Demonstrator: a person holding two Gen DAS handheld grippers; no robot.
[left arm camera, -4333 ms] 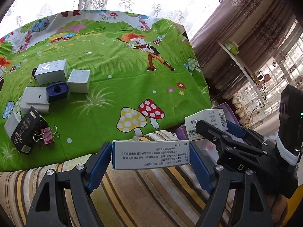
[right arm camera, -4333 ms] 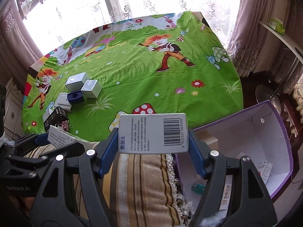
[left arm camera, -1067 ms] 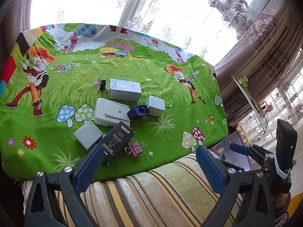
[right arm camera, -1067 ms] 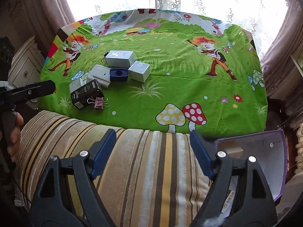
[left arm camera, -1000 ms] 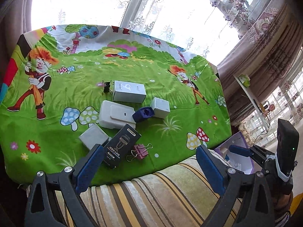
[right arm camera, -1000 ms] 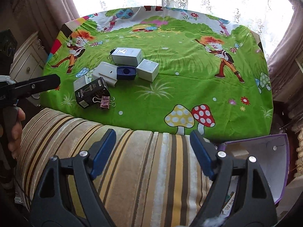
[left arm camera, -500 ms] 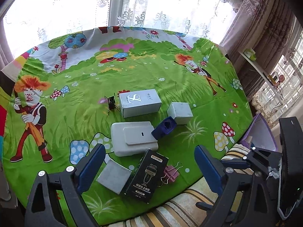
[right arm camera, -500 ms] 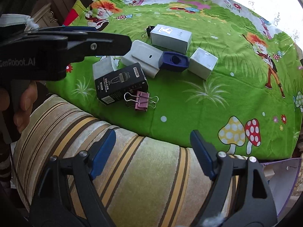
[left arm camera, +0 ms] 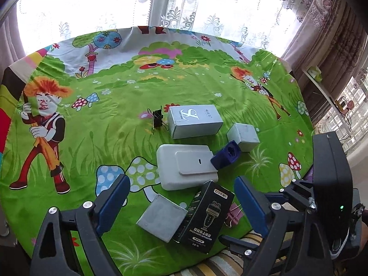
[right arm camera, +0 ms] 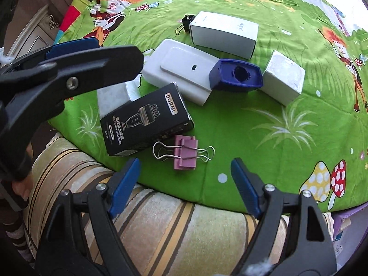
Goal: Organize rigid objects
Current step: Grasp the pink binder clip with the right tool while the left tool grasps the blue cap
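Note:
A cluster of rigid objects lies on the green cartoon cloth [left arm camera: 115,126]: a black DORMI box [left arm camera: 203,216] [right arm camera: 146,119], a small grey box [left arm camera: 162,217], a white flat device [left arm camera: 186,166] [right arm camera: 181,69], a blue sharpener-like block [left arm camera: 226,156] [right arm camera: 237,74], a white cube box [left arm camera: 243,136] [right arm camera: 284,79], a long white box [left arm camera: 195,120] [right arm camera: 224,34], a black binder clip [left arm camera: 157,117] and a pink binder clip [right arm camera: 186,153]. My left gripper [left arm camera: 181,200] is open and empty above the grey and black boxes. My right gripper [right arm camera: 184,184] is open and empty just before the pink clip.
A striped cushion [right arm camera: 161,230] lies at the near table edge. A purple box [right arm camera: 345,223] stands low at the right. Curtains and a window [left arm camera: 161,4] are beyond the far edge. The left gripper's arm [right arm camera: 57,73] crosses the right wrist view.
Both grippers earlier held white boxes; those are gone and both are open. Both have moved forward and down toward the object cluster in the last second.

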